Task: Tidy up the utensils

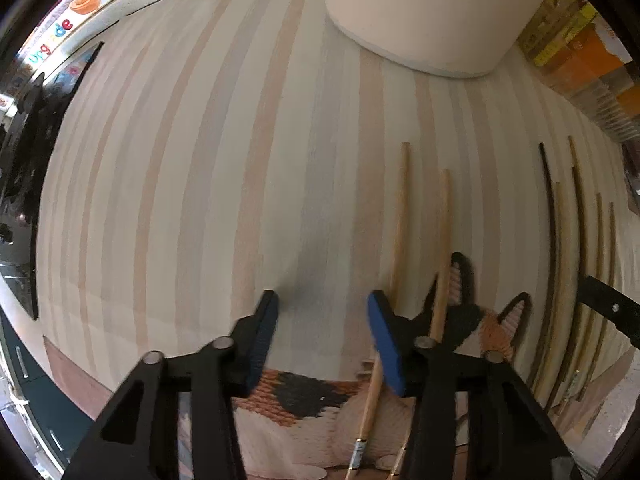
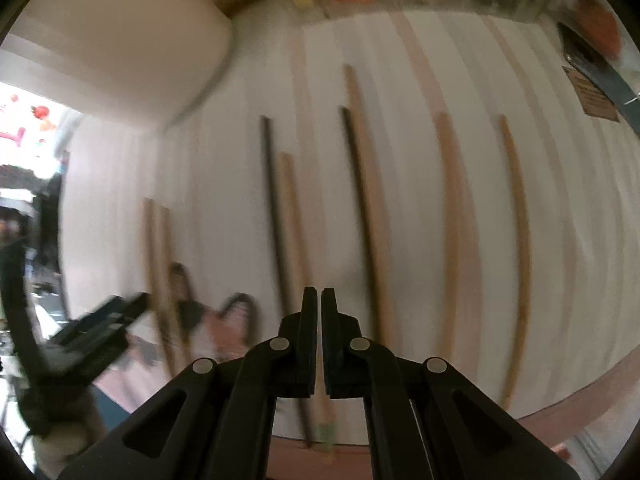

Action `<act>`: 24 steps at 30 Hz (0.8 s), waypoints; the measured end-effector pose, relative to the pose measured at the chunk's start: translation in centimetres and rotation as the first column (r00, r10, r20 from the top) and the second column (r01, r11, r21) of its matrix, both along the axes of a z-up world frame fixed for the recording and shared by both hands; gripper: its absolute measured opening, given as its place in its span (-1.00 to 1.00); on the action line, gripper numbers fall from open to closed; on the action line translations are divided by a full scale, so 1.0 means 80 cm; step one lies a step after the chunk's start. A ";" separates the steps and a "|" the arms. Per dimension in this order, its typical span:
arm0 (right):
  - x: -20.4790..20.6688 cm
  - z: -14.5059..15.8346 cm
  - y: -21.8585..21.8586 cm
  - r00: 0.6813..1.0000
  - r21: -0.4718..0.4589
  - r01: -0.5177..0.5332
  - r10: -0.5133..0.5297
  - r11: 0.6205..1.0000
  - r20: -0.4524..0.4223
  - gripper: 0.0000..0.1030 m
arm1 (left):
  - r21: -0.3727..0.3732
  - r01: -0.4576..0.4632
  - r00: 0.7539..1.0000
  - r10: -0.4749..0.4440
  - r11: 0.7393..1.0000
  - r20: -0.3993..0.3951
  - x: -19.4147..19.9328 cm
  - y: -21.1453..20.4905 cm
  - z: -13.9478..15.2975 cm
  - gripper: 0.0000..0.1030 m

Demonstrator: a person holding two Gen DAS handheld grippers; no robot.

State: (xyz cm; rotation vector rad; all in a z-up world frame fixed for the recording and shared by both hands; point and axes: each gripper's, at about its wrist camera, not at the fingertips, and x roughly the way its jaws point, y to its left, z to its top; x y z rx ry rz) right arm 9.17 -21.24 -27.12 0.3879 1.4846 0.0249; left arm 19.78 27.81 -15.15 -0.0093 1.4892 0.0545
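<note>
Just right of left hand-held gripper [image 1: 324, 336]: chopsticks [image 1: 402, 224].

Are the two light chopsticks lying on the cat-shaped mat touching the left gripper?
Cannot tell. In the left wrist view the chopsticks pass right beside the open left gripper, over the cat-shaped mat.

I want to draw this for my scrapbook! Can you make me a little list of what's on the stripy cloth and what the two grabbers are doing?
surface: striped cloth
pot: big cream container, at the far edge
sticks: light wooden chopsticks, dark chopstick, lying side by side
extra: cat-shaped knitted mat
left gripper: open, empty
right gripper: shut, nothing visibly held
</note>
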 end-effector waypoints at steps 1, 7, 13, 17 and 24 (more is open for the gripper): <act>0.000 0.003 0.003 1.000 0.012 -0.003 0.003 1.000 0.012 -0.95 | 0.000 0.006 1.000 -0.006 1.000 0.004 0.001 -0.002 0.001 -0.45; 0.011 -0.007 0.034 0.999 0.053 -0.049 0.049 0.997 0.011 -0.95 | 0.000 0.020 1.000 -0.020 1.000 0.015 0.004 -0.005 0.000 -0.94; 0.008 -0.028 0.038 0.998 -0.020 -0.041 0.039 0.999 -0.056 -0.95 | 0.004 -0.007 1.000 0.007 1.000 0.016 0.003 0.018 -0.009 -0.95; 0.013 -0.023 0.053 0.996 -0.070 -0.061 0.057 0.996 -0.068 -0.96 | -0.068 -0.053 0.999 0.053 0.996 -0.003 0.002 0.046 -0.008 -0.94; 0.004 -0.007 0.042 0.999 -0.003 0.006 -0.007 1.000 -0.054 -0.88 | -0.228 -0.102 0.995 0.100 0.968 -0.019 -0.006 0.079 0.008 -0.61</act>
